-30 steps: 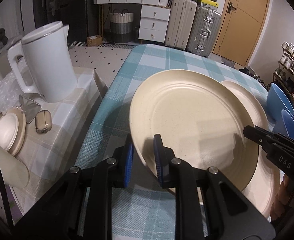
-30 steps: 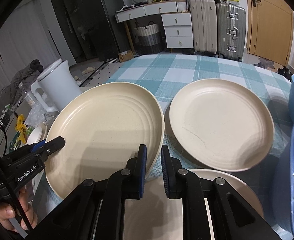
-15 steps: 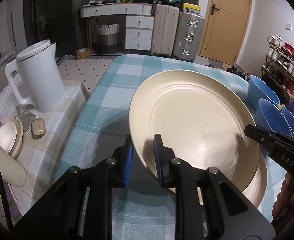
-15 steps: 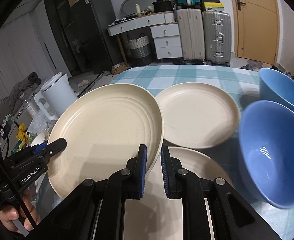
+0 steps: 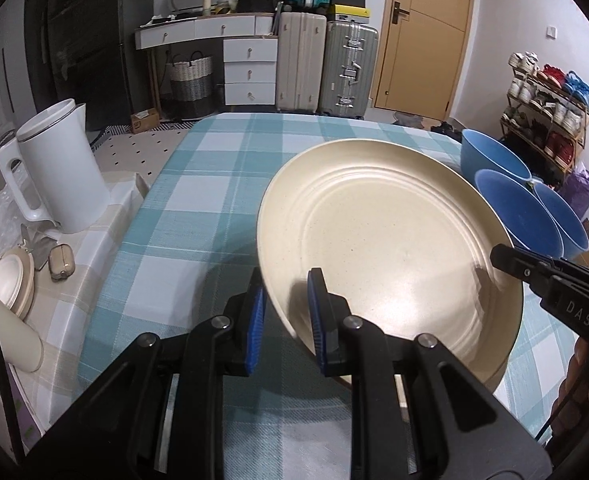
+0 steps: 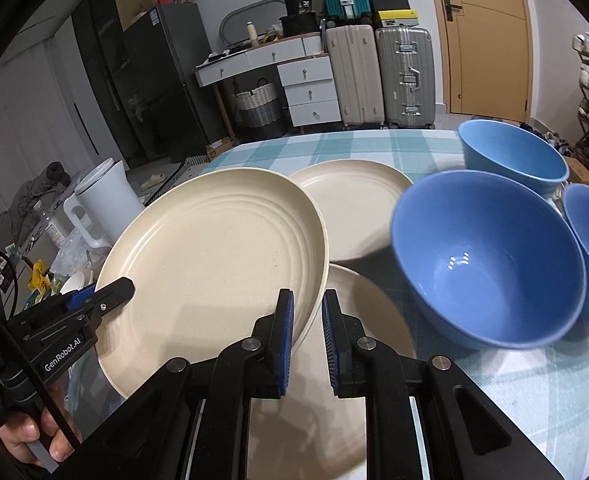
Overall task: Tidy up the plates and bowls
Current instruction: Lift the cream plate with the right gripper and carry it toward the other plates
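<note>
Here both claws clamp one cream plate (image 5: pixel 390 248): left claw (image 5: pixel 284 316) marked "GenRobot.AI", right claw (image 6: pixel 307 330) "DAS"

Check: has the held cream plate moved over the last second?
Yes. The held plate, gripped by both tongs, now overlaps the near cream plate; earlier it sat left of the far plate.

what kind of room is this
Most likely a lived-in home, a combined dining and storage room. A table with a checked cloth holds plates and bowls, suitcases stand by a chest of drawers, and a shoe rack sits by the door.
</note>
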`<action>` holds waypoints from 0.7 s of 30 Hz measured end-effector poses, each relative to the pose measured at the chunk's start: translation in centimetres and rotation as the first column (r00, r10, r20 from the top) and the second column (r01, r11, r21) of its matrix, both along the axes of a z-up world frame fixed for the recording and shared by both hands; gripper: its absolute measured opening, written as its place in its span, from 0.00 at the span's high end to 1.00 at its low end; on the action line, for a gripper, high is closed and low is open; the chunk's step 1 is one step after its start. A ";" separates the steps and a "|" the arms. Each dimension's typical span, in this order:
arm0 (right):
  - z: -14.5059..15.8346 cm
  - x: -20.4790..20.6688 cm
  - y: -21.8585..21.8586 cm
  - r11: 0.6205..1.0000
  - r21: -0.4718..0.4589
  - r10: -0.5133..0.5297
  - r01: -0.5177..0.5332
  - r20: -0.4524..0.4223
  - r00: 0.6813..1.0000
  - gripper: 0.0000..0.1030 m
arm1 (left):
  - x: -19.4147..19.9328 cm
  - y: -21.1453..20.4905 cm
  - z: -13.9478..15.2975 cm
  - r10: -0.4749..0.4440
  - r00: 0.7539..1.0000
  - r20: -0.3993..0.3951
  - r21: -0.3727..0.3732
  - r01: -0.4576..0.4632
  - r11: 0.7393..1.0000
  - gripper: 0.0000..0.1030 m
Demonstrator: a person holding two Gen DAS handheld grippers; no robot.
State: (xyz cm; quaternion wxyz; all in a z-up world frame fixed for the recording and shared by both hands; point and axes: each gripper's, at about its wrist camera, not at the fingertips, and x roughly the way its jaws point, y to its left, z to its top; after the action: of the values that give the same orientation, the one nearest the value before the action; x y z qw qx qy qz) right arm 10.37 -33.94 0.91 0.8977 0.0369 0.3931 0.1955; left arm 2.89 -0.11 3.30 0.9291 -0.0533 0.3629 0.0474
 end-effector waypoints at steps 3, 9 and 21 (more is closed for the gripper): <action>-0.2 -0.6 -0.8 1.000 0.002 -0.009 0.009 -0.005 1.000 0.86 | -0.3 -0.8 -0.3 -0.014 1.000 -0.006 0.002 0.014 1.000 0.84; -0.5 -1.8 -2.8 1.000 0.004 -0.031 0.031 -0.009 0.999 0.86 | -0.5 -1.8 -0.8 -0.042 0.999 -0.011 0.014 0.042 0.999 0.83; -1.9 -2.5 -3.6 0.998 -0.025 -0.066 0.065 -0.030 0.997 0.86 | -0.2 -3.1 -2.6 -0.087 0.995 -0.040 0.035 0.089 0.995 0.83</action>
State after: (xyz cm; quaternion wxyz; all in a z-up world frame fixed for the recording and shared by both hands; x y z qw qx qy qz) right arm 7.91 -37.54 -0.95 0.8979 0.0422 0.4077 0.1607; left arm 2.68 -3.23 0.73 0.9239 -0.0192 0.3818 0.0142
